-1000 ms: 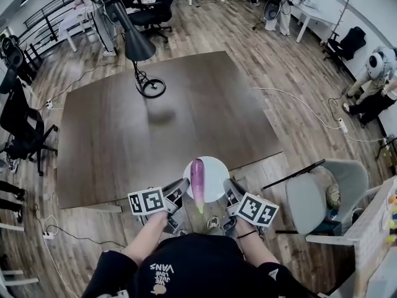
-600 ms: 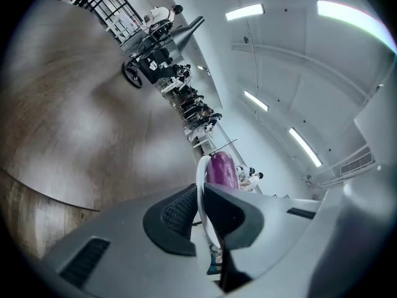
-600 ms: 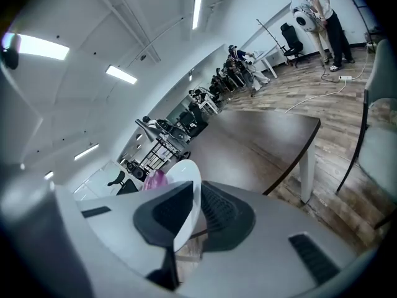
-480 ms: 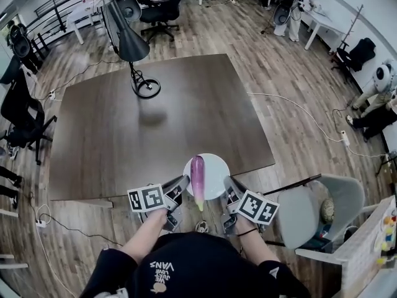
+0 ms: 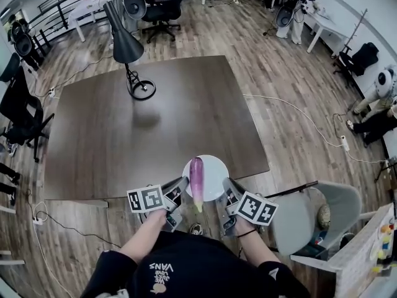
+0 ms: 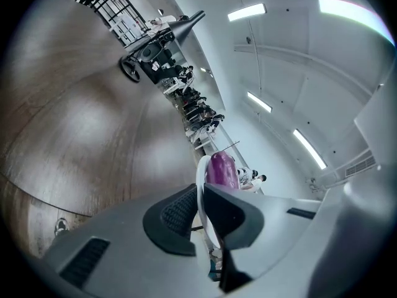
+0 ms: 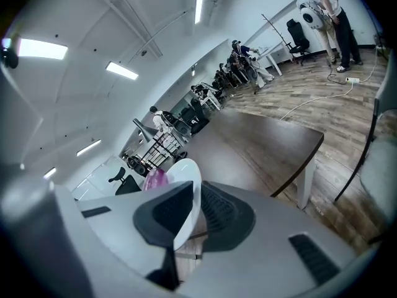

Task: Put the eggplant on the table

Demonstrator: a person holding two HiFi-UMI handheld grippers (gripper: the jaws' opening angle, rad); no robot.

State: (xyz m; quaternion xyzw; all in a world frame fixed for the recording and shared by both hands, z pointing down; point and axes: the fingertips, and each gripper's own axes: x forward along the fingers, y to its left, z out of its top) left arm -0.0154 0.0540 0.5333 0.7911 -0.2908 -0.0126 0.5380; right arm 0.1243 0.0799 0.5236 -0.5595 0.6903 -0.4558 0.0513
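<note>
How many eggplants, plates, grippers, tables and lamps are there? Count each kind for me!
long purple eggplant: 1
round white plate: 1
grey two-jaw grippers: 2, the left gripper and the right gripper, each pinching the plate's rim
dark brown wooden table: 1
black desk lamp: 1
Total: 6

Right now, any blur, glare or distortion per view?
Head view: sharp, fisheye bows the table edges, soft shadow near the lamp. Left gripper view: strong fisheye, ceiling lights blown out, eggplant in focus. Right gripper view: same warp, dark corners, plate rim crisp.
</note>
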